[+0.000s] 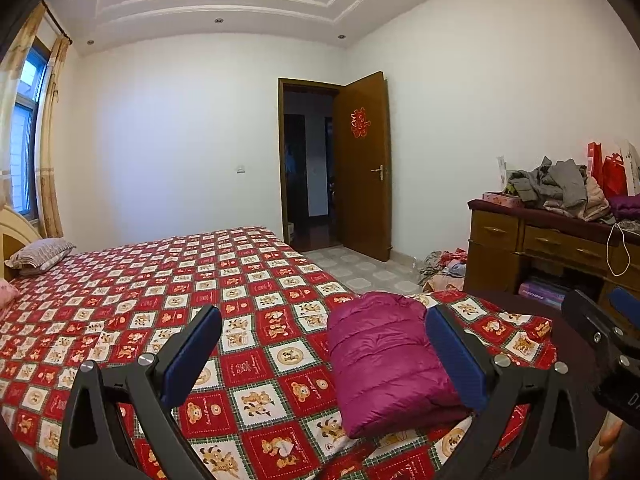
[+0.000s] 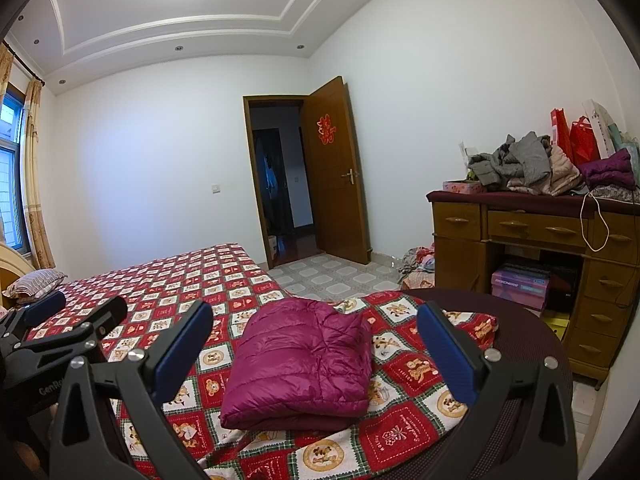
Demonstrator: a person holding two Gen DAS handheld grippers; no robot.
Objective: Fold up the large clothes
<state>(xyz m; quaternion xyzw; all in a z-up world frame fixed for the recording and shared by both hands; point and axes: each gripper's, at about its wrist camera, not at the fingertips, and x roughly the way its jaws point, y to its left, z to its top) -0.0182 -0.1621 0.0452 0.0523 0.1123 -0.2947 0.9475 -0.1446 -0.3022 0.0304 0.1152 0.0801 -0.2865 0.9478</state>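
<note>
The jacket (image 2: 298, 364), a magenta quilted puffer, lies folded into a compact block near the corner of the bed (image 1: 168, 280), resting on the red bear-print sheet and touching neither tool. The left gripper (image 1: 324, 354) hangs above and short of it with its jaws spread wide and nothing between the blue pads; in its own view the jacket sits toward the right finger. The right gripper (image 2: 314, 350) is likewise wide open and empty, and its view frames the jacket squarely between the fingers. Each tool shows at the edge of the other's view, so they are close side by side. By the look of it, this garment is done, and the heap of grey and beige clothes on the desk (image 2: 520, 216) may be next (that is a guess from the task, not something shown). The risks from here are mostly about undoing the fold. The shell looks slick and puffy, so the layers could spring apart or slide if a finger brushes the top while withdrawing or reaching past. The jacket also sits close to the bed's corner, where the sheet drapes down; a nudge toward that edge, or a tug on the sheet, might tip it to the floor. With both tools so near, they could also knock together.
</note>
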